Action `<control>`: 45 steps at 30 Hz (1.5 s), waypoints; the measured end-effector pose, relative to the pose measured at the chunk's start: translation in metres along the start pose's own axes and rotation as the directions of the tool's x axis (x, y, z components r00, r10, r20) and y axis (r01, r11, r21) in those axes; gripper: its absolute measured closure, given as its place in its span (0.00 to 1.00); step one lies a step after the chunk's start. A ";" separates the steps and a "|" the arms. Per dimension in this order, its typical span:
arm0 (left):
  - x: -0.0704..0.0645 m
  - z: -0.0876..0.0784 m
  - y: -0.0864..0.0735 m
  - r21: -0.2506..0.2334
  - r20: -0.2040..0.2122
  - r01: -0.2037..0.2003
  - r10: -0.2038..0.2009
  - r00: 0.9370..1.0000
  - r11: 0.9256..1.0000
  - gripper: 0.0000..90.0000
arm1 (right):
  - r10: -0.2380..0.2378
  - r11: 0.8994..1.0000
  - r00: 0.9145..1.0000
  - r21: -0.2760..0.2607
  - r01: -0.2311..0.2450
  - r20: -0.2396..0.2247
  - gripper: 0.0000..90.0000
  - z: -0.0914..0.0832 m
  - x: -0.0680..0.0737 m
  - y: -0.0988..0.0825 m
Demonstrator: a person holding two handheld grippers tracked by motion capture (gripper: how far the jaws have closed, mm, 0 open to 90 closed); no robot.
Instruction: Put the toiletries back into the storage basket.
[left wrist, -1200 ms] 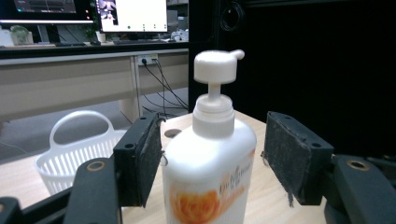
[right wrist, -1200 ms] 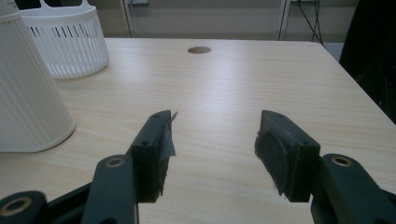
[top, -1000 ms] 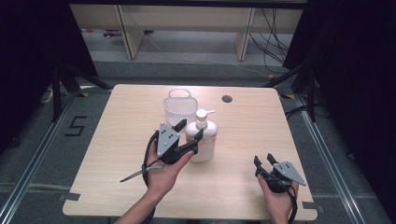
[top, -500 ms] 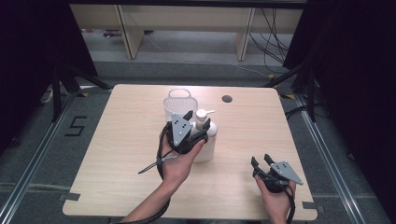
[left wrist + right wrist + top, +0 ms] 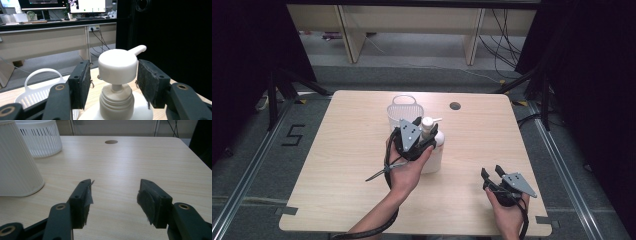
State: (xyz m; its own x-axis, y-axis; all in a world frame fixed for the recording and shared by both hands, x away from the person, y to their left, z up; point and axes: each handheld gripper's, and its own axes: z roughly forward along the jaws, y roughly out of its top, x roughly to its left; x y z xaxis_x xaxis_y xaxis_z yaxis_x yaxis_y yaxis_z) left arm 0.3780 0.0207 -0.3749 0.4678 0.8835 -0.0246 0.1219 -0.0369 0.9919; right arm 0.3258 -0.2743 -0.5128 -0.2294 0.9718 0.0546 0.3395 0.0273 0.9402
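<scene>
A white pump bottle (image 5: 435,152) stands upright near the middle of the wooden table (image 5: 347,150). My left gripper (image 5: 425,124) is level with its top, and the pump head (image 5: 117,65) sits between the two black pads. The jaws have just been closing. The right pad is at the head's edge, while a narrow gap remains at the left pad (image 5: 83,83). My right gripper (image 5: 492,171) rests low near the table's front right, open, with only bare wood between its fingers (image 5: 113,195). The bottle's ribbed body (image 5: 17,165) stands to its left.
A white slotted basket (image 5: 403,107) with a handle stands just behind the bottle, also seen as the basket (image 5: 37,85) and the basket (image 5: 42,137). A round cable hole (image 5: 455,106) lies at the table's back. Dark curtains and floor rails flank the table.
The left hand has carried its gripper right and farther back, from beside the bottle's body to around the pump head, and the jaws have narrowed. The right gripper has stayed put.
</scene>
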 end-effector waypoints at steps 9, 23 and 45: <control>-0.001 0.002 0.002 0.003 -0.002 0.002 -0.002 1.000 1.000 0.59 | 0.046 0.999 0.999 -0.004 -0.046 -0.014 0.49 0.001 0.003 -0.001; 0.003 0.001 0.005 0.015 0.017 0.027 -0.027 0.999 1.000 0.66 | 0.022 1.000 0.999 -0.014 -0.023 -0.032 0.49 0.003 0.000 0.000; 0.023 -0.002 0.023 -0.026 0.078 -0.062 0.064 0.995 0.998 0.66 | 0.014 1.000 1.000 -0.012 -0.014 -0.012 0.48 0.001 0.001 -0.001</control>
State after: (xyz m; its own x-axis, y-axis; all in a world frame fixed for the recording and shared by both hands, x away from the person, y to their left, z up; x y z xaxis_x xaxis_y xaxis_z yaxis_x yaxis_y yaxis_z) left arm 0.3901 0.0412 -0.3523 0.5418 0.8400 0.0287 0.0702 -0.0793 0.9944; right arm 0.3264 -0.2735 -0.5139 -0.2352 0.9693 0.0719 0.3315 0.0105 0.9434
